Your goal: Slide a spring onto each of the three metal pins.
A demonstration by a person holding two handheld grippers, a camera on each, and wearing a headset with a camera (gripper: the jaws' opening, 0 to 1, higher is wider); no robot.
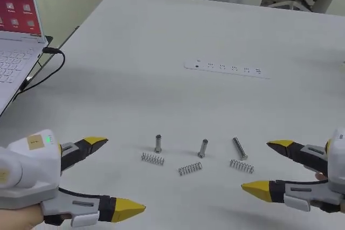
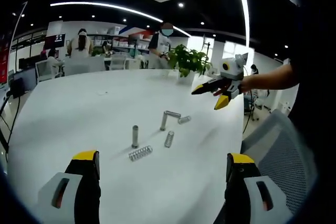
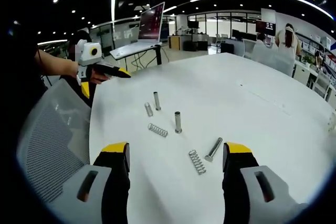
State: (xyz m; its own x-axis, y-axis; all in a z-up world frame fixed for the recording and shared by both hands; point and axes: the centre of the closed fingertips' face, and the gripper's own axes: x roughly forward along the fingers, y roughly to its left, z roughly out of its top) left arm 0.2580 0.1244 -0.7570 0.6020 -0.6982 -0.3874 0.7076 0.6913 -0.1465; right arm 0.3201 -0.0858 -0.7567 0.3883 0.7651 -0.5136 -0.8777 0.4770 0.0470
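**Fingers (image 1: 126, 207) spread on both grippers — nothing held**

Left gripper (image 1: 114, 175): yellow-tipped jaws wide apart, hovering over the near left of the white table (image 1: 161, 41), gripping nothing. Right gripper (image 1: 267, 166): jaws likewise wide apart, at the near right, also bare. Each points inward toward the parts between them.

Parts lie in a row near the front of the table, between the two grippers and apart from both.
- Left pin (image 1: 158, 143) stands upright; left spring (image 1: 152, 159) lies just in front of it.
- Middle pin (image 1: 203, 147) stands upright; middle spring (image 1: 190, 168) lies in front, slightly to its left.
- Right pin (image 1: 239, 148) lies on its side — the right gripper view shows it flat on the table — with the right spring (image 1: 241, 166) just beside it.

No spring is on a pin. Whether any spring touches its pin cannot be told.

Farther back: a white power strip (image 1: 226, 68) lies flat on the table. An open laptop (image 1: 13, 41) sits at the far left, with a black cable (image 1: 51, 71) plugged into its side.
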